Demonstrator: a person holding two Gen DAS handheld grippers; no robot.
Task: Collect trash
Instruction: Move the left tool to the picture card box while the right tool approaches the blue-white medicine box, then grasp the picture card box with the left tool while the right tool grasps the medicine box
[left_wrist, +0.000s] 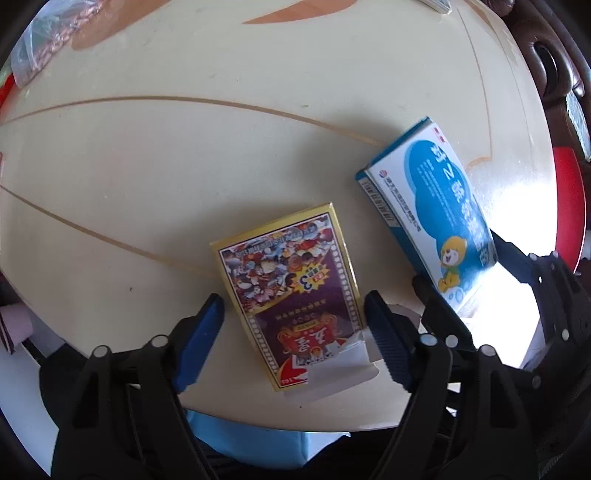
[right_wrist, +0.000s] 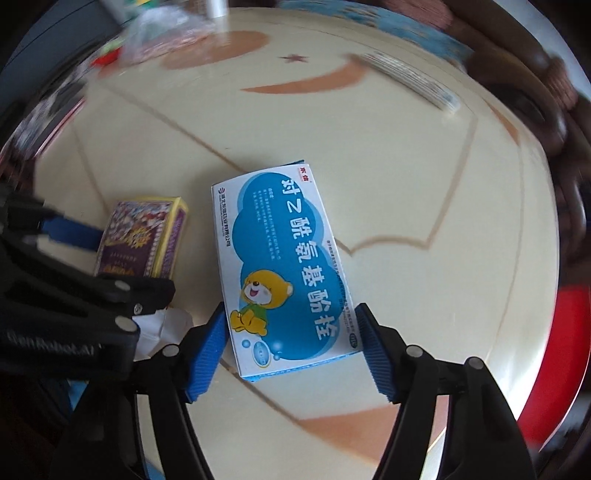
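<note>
At about 7 o'clock in our left wrist view, our left hand-held gripper (left_wrist: 293, 332) stands wide open, its blue pads (left_wrist: 201, 339) on either side of the near end of the gold-bordered box (left_wrist: 291, 291), which lies flat on the cream table (left_wrist: 184, 155). Neither pad touches the box; there is a clear gap on the left and a narrow one on the right. A white torn flap (left_wrist: 332, 369) juts from the box's near end, close to the table's edge.

Towards 3 o'clock in the same view lies the blue-and-white medicine box (left_wrist: 432, 206), printed with a yellow cartoon bear, its near end between the fingers of our right hand-held gripper (left_wrist: 476, 273). Bright glare washes out the table behind it.

In our right wrist view, the gold-bordered box (right_wrist: 142, 236) sits at 9 o'clock, partly behind the black frame of the left hand-held gripper (right_wrist: 74, 258), with a scrap of white paper (right_wrist: 162, 328) just below it. At the centre, the medicine box (right_wrist: 284, 269) rests on the table (right_wrist: 424, 184). Our right hand-held gripper (right_wrist: 291, 350) is open about as wide as the box, its blue pads (right_wrist: 207, 354) right up against the two long sides at the near end; we cannot tell whether they are pressing on it.
</note>
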